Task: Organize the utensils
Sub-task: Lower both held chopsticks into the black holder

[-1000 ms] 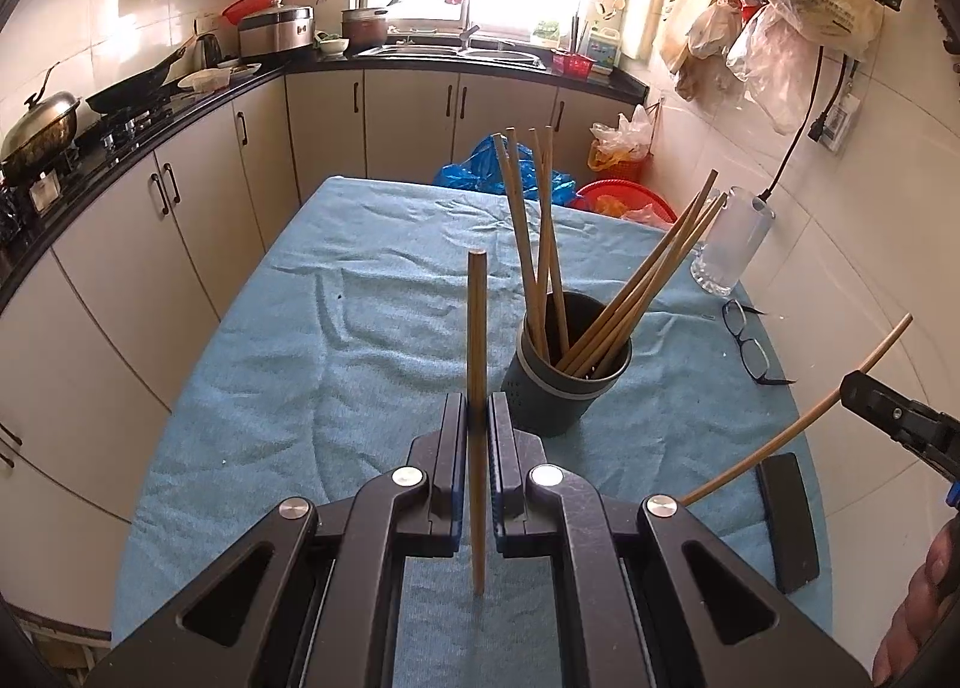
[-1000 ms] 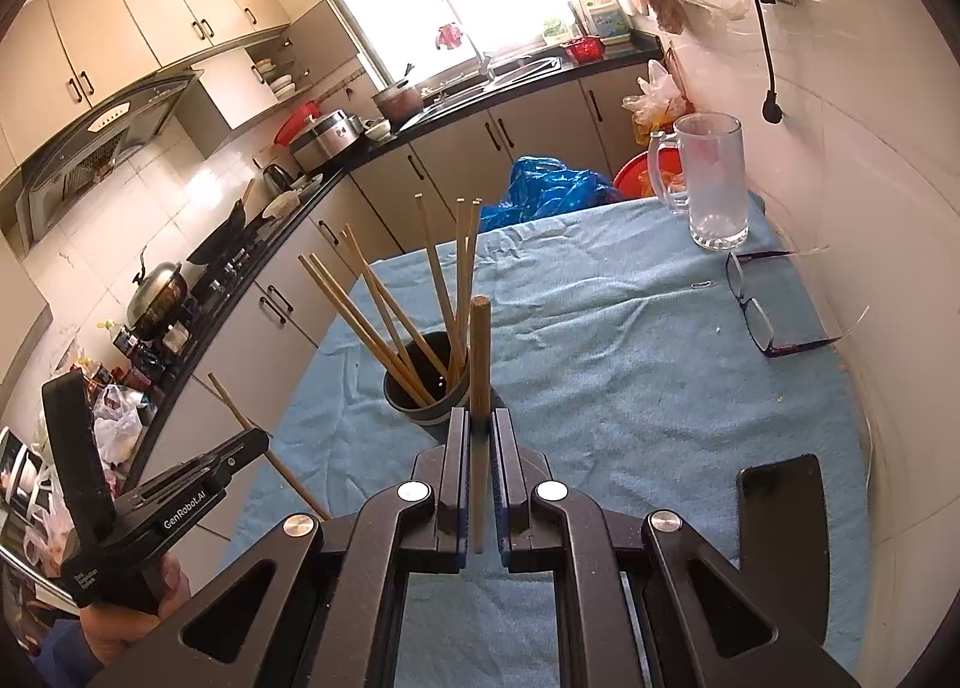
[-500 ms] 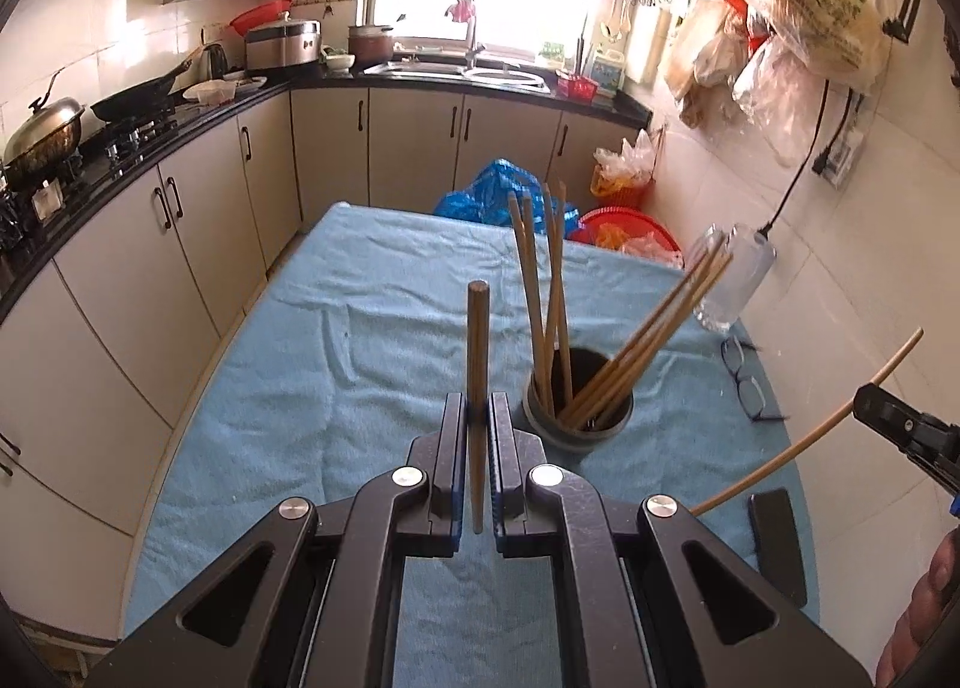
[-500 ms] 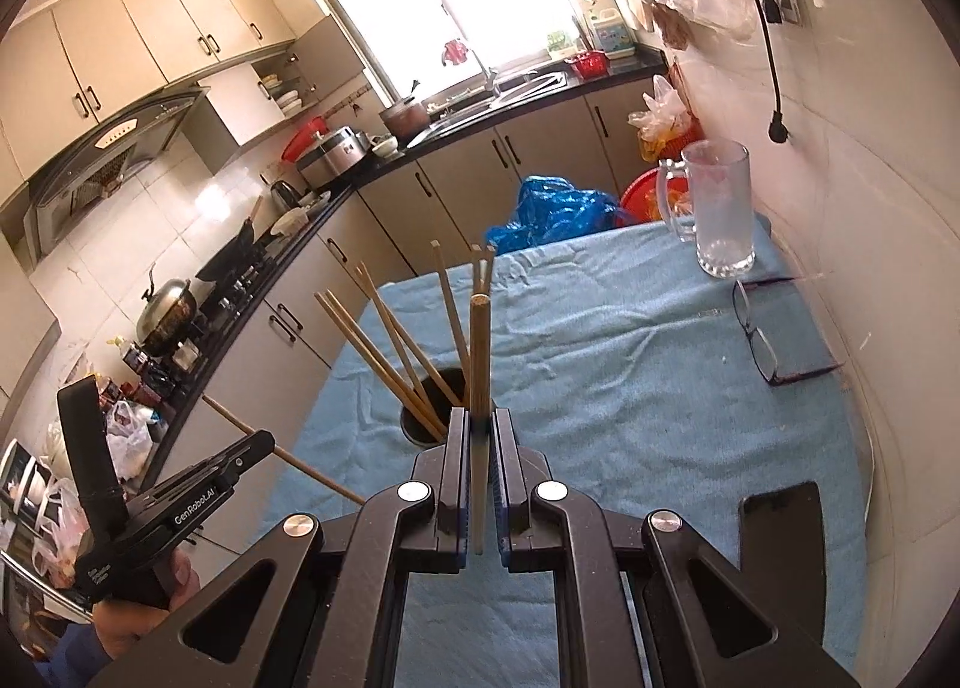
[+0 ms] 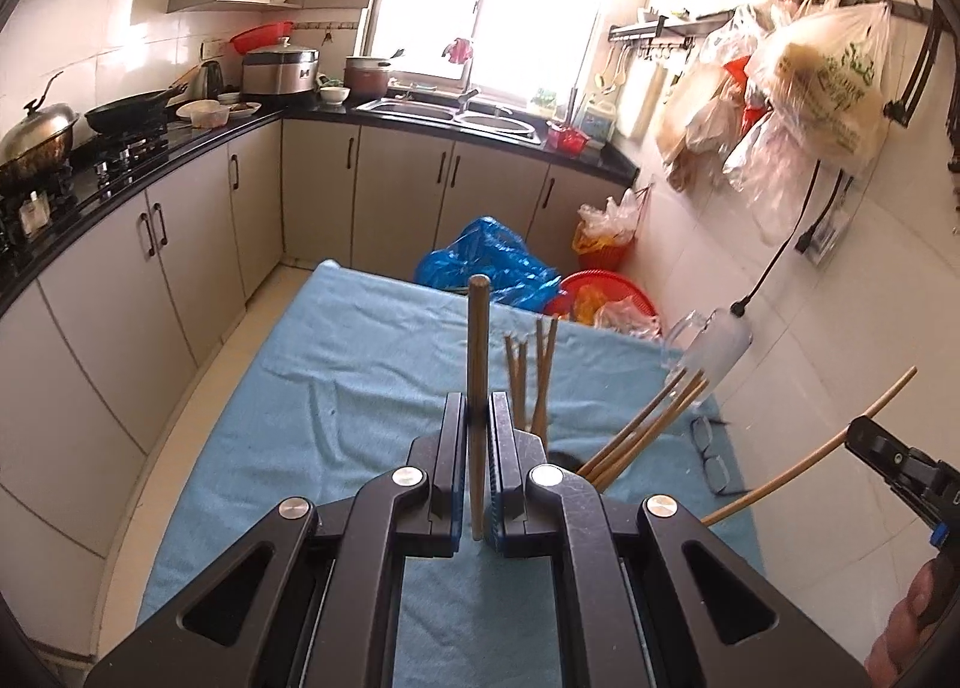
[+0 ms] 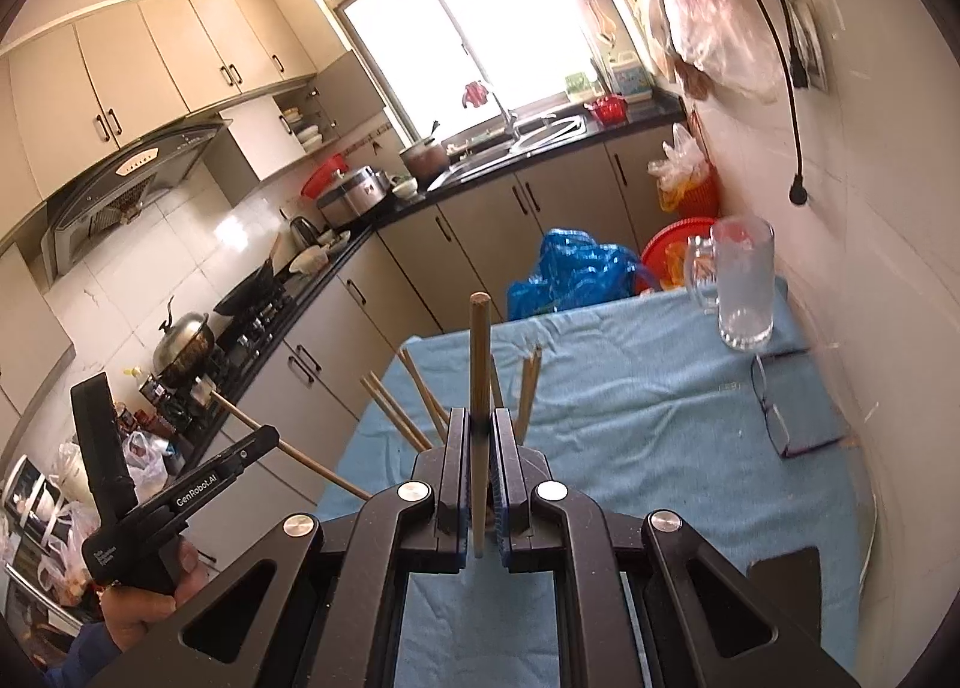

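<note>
Left fingers (image 5: 456, 466) clamped on chopstick (image 5: 478, 364); right fingers (image 6: 456, 466) clamped on second chopstick (image 6: 480, 376). Holder (image 5: 564, 457) ahead of fingers already holds several chopsticks (image 5: 543, 376). Judged: only these two left to insert.

My right gripper (image 6: 478, 484) pinches a single wooden chopstick (image 6: 479, 388) between its jaws, the stick standing upright above the blue cloth (image 6: 648, 436) on the table. Just behind the jaws, several more chopsticks (image 6: 420, 400) fan out at angles; their holder is hidden behind the gripper. At lower left I see the left gripper (image 6: 198, 484) clamped on another chopstick (image 6: 288, 451) that slants across. A glass mug (image 6: 741, 286) stands near the wall at the far right, with a pair of glasses (image 6: 792, 418) on the cloth nearer me.
</note>
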The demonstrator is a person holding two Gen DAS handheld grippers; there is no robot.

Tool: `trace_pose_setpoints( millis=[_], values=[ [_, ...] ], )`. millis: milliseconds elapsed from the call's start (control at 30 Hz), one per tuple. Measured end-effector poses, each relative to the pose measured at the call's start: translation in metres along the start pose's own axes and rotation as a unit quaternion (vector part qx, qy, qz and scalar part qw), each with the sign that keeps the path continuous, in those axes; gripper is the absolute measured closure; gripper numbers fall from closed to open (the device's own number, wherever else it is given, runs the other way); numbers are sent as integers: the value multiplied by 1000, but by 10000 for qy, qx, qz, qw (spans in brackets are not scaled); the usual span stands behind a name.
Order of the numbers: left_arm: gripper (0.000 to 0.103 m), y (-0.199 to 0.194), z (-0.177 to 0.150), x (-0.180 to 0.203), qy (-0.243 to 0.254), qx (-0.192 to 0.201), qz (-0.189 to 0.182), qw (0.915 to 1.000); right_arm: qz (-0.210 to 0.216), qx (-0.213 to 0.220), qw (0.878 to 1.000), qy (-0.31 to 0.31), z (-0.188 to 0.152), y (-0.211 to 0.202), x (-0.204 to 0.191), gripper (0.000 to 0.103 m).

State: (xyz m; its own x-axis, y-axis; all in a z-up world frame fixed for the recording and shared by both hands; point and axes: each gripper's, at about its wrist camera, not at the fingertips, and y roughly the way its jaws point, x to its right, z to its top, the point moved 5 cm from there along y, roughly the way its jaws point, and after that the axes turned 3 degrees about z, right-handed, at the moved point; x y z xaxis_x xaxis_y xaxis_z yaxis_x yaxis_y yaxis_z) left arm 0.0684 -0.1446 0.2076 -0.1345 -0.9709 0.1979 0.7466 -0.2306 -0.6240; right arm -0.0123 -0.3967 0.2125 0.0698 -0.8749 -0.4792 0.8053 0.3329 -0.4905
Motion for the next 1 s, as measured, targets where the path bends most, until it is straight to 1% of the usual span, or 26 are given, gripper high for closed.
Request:
trace_pose_setpoints(
  millis=[267, 467, 700, 1000],
  values=[
    [97, 4, 22, 12, 30, 72, -391, 9992, -171, 185, 9996, -86, 21, 7, -12, 96],
    [96, 11, 27, 22, 133, 95, -594, 9981, -358, 133, 9993, 2, 22, 27, -11, 96],
    [97, 16, 36, 20, 145, 77, -833, 9964, -525, 59, 9986, 56, 18, 41, -11, 96],
    [97, 40, 25, 26, 247, -202, -952, 9949, -691, -114, 9975, 56, 10, 60, -8, 96]
  ],
)
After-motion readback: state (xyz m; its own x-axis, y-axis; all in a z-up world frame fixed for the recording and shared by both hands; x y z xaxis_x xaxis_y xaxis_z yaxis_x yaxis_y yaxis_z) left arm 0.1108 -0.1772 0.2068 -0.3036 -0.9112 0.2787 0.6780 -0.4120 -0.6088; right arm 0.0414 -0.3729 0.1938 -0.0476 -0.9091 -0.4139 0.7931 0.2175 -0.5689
